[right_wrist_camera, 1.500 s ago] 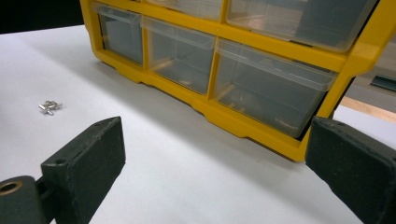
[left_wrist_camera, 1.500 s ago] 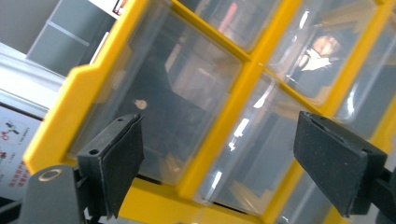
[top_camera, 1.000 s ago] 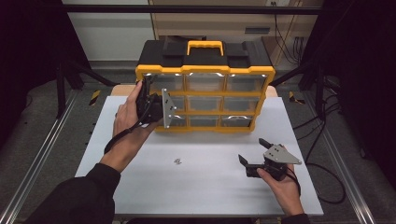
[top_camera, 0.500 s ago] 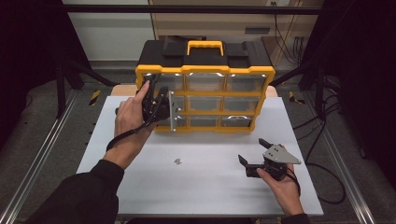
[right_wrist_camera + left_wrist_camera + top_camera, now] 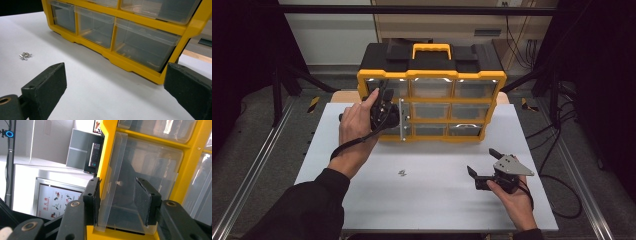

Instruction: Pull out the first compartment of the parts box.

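Left gripper [image 5: 117, 202], jaws just closing around clear plastic drawer front [image 5: 140, 182] at twelve o'clock, not yet clenched; right gripper [image 5: 486, 165] released.

From my remote seat I can make out very little writing. In the left gripper view, a white wall poster [image 5: 58, 200] in a grey frame carries small red pictograms and a column of red characters at its left edge, too small and blurred for me to read. The yellow and black plastic drawer cabinet [image 5: 432, 95] shows no lettering I can make out, and neither does the white tabletop [image 5: 437, 200].
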### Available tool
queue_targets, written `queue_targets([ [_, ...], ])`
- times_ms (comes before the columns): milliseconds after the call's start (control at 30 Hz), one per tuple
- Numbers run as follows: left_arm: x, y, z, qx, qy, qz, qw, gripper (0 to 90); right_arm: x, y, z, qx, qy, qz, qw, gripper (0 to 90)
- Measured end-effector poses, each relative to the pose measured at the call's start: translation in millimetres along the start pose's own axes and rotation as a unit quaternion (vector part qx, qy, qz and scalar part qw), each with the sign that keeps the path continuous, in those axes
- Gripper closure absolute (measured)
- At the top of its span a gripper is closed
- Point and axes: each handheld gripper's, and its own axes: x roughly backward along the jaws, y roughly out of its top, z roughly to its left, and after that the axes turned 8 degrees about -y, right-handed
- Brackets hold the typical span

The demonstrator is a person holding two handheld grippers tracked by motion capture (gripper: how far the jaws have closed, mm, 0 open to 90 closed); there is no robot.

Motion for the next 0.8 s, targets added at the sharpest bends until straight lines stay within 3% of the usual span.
queue_targets([
  [233,-2.0,1.4,-1.5,-0.010,0.007,0.000,0.9999,64.2,0.0,0.0,0.2,0.001,0.000,0.002,1.0000,4.7],
  [800,-8.7,6.0,-5.3,-0.036,0.018,0.015,0.9991,68.8,0.1,-0.2,0.0,0.002,0.000,0.003,1.0000,5.0],
])
